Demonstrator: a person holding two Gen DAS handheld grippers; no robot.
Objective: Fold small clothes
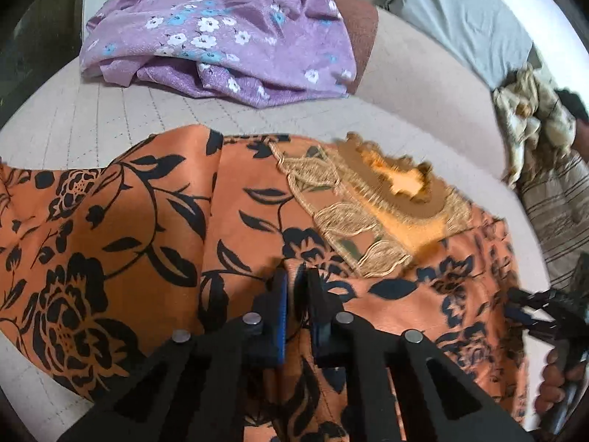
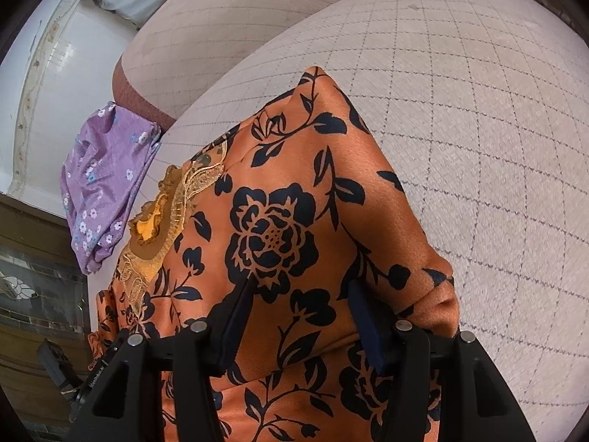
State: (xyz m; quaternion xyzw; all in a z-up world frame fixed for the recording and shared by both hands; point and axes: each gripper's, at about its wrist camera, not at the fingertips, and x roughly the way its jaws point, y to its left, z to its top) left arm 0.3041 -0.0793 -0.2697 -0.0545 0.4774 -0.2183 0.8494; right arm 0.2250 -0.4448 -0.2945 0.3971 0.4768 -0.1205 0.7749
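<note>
An orange garment with black flowers (image 1: 121,221) lies spread on the quilted sofa seat (image 1: 73,118), with a gold embroidered neckline (image 1: 371,206) near its far edge. My left gripper (image 1: 296,283) is shut on a fold of this garment near its middle. In the right wrist view the same garment (image 2: 294,221) lies under my right gripper (image 2: 300,294), whose jaws stand wide apart over the cloth, holding nothing. The right gripper also shows at the left wrist view's right edge (image 1: 533,313).
A crumpled purple floral garment (image 1: 221,33) lies at the back of the seat, also in the right wrist view (image 2: 103,184). A beige crumpled cloth (image 1: 530,121) and a striped fabric (image 1: 559,206) lie at the right. A grey cushion (image 1: 460,11) is behind.
</note>
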